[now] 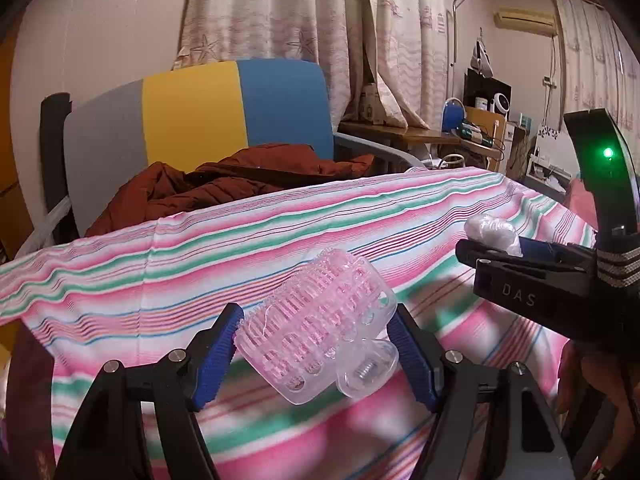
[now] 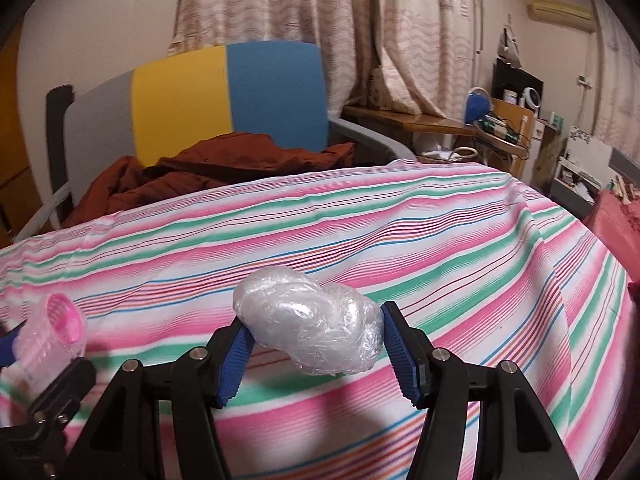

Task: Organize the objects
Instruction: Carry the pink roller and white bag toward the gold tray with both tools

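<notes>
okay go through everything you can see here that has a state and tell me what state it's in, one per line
Left gripper: shut on the pink roller, lifted above the cloth.
Right gripper: shut on the plastic wad, lifted too.
Pink roller: held between the fingers, tilted.
Plastic wad: crumpled, pinched at both ends.
Striped cloth: spread flat, slightly creased.
Brown jacket: crumpled on the chair.
Curtains: drawn.

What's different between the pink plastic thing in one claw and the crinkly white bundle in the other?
The pink holder is stiff, clear-pink plastic with ribs and holes; the bundle is soft, crumpled whitish film with no pattern. The holder has a regular tube-like shape with an open end; the bundle is a shapeless lump. The holder sits in the left gripper, the bundle in the right gripper. Both are see-through plastic, clamped between blue pads above the striped cloth.
</notes>
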{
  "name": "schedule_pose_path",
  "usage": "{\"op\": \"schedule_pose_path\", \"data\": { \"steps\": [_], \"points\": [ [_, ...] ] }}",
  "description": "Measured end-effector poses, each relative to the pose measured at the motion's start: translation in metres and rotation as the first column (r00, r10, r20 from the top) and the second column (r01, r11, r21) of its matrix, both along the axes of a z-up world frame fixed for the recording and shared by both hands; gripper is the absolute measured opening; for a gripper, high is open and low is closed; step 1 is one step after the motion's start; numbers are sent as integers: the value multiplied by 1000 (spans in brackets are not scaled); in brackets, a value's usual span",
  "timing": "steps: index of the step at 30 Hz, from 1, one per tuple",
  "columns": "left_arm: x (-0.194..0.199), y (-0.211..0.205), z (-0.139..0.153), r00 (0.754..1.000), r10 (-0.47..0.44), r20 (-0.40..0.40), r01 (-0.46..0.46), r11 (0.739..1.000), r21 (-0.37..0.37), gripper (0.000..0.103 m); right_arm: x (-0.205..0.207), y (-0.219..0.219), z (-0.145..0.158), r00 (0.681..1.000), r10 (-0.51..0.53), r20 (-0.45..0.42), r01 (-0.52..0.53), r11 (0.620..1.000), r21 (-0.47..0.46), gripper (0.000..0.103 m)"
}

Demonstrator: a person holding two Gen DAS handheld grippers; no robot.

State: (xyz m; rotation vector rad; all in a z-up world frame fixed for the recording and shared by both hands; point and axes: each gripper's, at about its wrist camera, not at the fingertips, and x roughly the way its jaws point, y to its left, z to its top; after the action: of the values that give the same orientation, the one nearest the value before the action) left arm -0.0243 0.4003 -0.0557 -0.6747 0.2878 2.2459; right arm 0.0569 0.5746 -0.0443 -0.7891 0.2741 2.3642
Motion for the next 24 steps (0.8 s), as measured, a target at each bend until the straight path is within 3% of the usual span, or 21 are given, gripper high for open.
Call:
{"op": "schedule_pose_path", "data": {
  "steps": [9,15,24],
  "points": [
    [27,-19,1,999,-39,-28,38,999,-11,75,9,-42,8,998,64,-18,-65,997,-52,62],
    [41,-52,12,999,-25,28,24,997,68,75,25,-70,22,994,98,-46,-100,994,-53,62],
    [57,-111,28,995,-1,100,-14,989,147,75,38,-105,29,984,155,-92,-166,978,-127,62]
  ]
}}
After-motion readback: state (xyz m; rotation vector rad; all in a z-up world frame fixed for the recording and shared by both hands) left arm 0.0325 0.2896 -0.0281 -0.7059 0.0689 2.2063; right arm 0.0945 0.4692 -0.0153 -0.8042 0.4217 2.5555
